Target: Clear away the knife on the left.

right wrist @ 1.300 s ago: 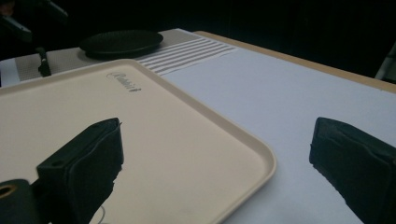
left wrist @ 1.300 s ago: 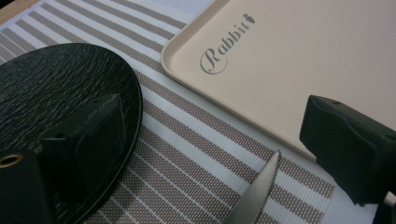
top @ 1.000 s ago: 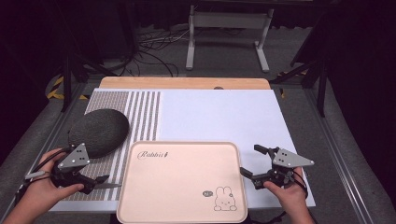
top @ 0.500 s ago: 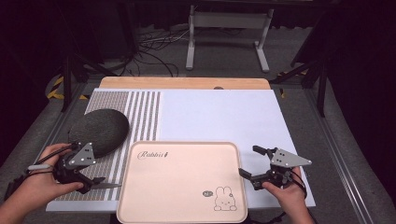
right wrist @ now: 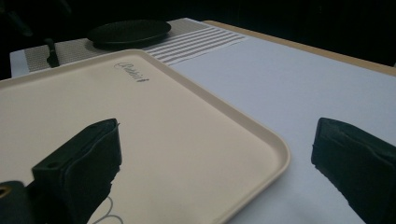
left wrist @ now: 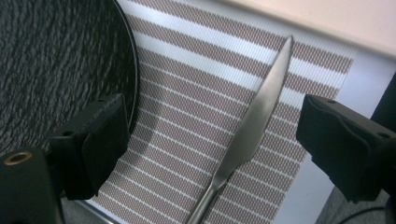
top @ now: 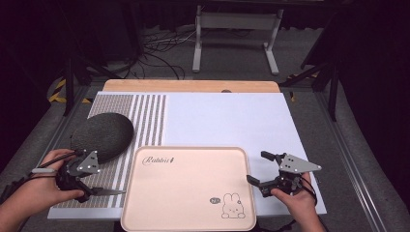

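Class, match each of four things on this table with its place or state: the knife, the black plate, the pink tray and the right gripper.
Things:
1. knife
2. black plate
3. pink tray
4. right gripper

Places or states:
A. open, at the tray's right edge
B. front middle of the table, rabbit picture in one corner
C. lying on the striped mat between the left gripper's open jaws
D. on the striped mat, behind the left gripper

Pairs: 1-C, 2-D, 3-B, 4-A
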